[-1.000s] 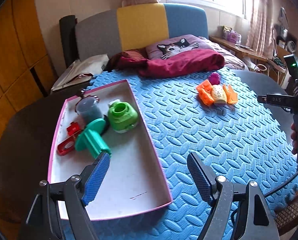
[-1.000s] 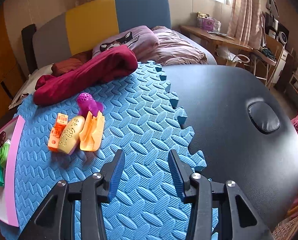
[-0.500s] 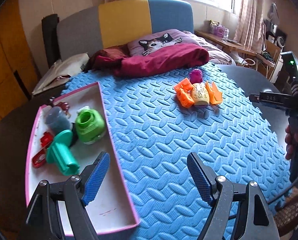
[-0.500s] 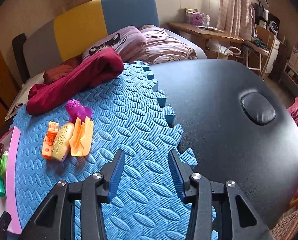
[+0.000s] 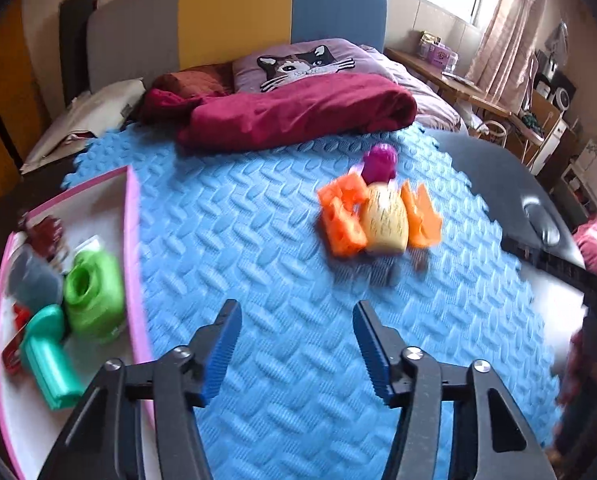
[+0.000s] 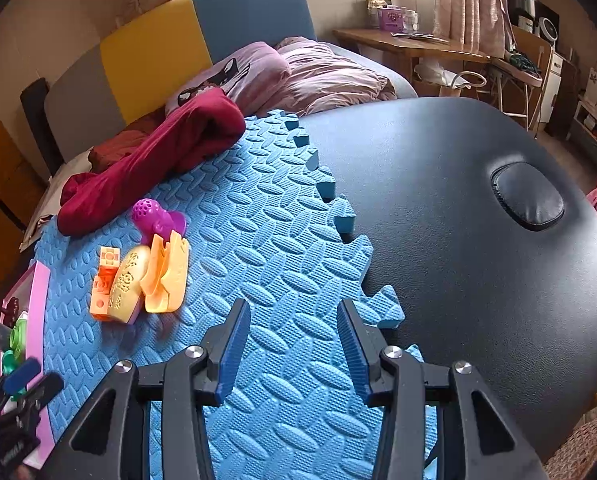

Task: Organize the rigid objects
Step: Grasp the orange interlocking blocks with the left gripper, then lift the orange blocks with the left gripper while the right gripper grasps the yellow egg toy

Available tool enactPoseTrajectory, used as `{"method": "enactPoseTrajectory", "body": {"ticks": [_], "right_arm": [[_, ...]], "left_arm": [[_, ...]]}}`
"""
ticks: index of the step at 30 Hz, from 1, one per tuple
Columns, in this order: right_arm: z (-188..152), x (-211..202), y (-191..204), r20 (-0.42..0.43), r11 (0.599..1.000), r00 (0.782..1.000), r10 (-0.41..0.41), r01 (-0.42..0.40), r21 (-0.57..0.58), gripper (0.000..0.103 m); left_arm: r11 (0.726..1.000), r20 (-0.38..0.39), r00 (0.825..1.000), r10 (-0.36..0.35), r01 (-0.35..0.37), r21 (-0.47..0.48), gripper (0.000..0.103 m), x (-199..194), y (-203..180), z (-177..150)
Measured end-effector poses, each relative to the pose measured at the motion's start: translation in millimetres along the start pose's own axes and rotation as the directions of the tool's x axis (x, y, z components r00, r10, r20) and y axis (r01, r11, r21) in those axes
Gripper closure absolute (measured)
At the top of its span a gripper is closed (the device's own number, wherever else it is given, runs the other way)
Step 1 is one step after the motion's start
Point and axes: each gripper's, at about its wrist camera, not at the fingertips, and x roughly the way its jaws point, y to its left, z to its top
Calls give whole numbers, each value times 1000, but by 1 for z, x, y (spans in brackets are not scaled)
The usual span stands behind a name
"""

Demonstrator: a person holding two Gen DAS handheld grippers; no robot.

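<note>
Blur smears the left wrist view; the small red pieces at the far end of the pink-rimmed tray (image 5: 132, 240) cannot be identified, and the tray's near corner is cut off. Left gripper (image 5: 296, 344) has just been closing, jaws partly apart, nothing between them. Right gripper (image 6: 294, 350) jaws narrow, empty. Orange, cream and purple toys (image 6: 138, 276) lie clustered on the blue foam mat (image 6: 278, 240), apart from both grippers. Mat covers a black padded table (image 6: 458, 200); a bed stands behind.
</note>
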Motion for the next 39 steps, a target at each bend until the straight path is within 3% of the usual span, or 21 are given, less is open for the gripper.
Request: {"method": "enactPoseTrajectory", "body": {"ticks": [3,6,13,16,18,21,26,34,39], "right_arm": [[0,1,0,-4,1000,1000,9,-9,0,58],[0,2,0,-11,1000,1000,19,-19,4,58],[0,4,2,-23,999,999,41,-41,2,58],[0,4,2,-23,999,999,48,-48,-1,58],[0,3,3,-22,999,998,51,-51,-1,58],[1,4,3,-27,999,998,54,-54,-1,58],[1,4,2,-28,998,998,61,-61,2,58],[1,4,-2,-30,997,997,70,-70,21,58],[0,1,3,-28,988,988,153,-152,13,58]], "left_arm": [[1000,11,1000,-4,4,4,49,12,-7,17],[1000,-16,1000,-22,22,-10,58,33,-11,31],[996,-28,996,-80,79,-50,61,63,-13,53],[995,-7,996,-86,86,-41,72,74,-14,60],[992,-22,994,-111,110,-58,75,85,-11,62],[996,27,996,-82,82,27,75,86,-20,58],[996,31,999,-25,23,85,77,82,-24,50],[999,18,1000,25,-25,39,77,56,-17,15],[998,25,999,31,-33,57,77,32,-17,-19]]}}
